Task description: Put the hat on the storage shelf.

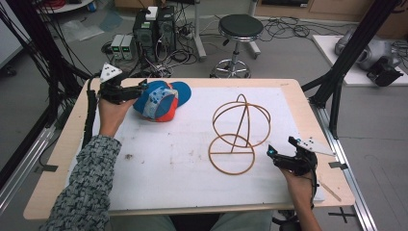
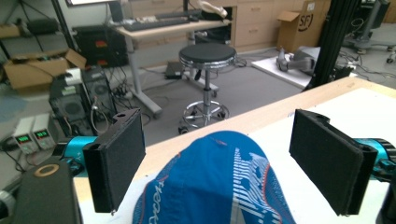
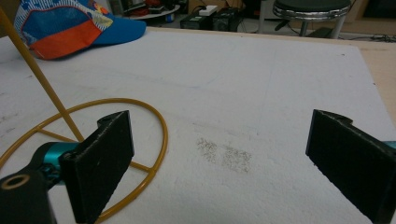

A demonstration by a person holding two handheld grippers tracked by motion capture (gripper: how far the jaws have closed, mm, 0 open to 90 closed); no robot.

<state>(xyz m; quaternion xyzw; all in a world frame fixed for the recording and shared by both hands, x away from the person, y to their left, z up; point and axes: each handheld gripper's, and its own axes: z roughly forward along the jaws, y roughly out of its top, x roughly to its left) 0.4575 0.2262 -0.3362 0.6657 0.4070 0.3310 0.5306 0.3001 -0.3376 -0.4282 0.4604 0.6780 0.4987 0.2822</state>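
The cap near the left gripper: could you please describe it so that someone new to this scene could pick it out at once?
Start at the white mat covering the wooden table, then go to its far left corner, where the left gripper hangs with open jaws. The cap lies right there. It is soft blue fabric with an orange panel, unlike the bare yellow wire stand to its right.

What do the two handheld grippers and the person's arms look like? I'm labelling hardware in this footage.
Each gripper, left gripper and right gripper, has a black body, teal fittings behind two flat black padded jaws, and a grey three-cornered plate on top. A black cable runs from the left one along the table edge. The left arm wears a grey-and-black patterned knit sleeve; the right forearm is bare.
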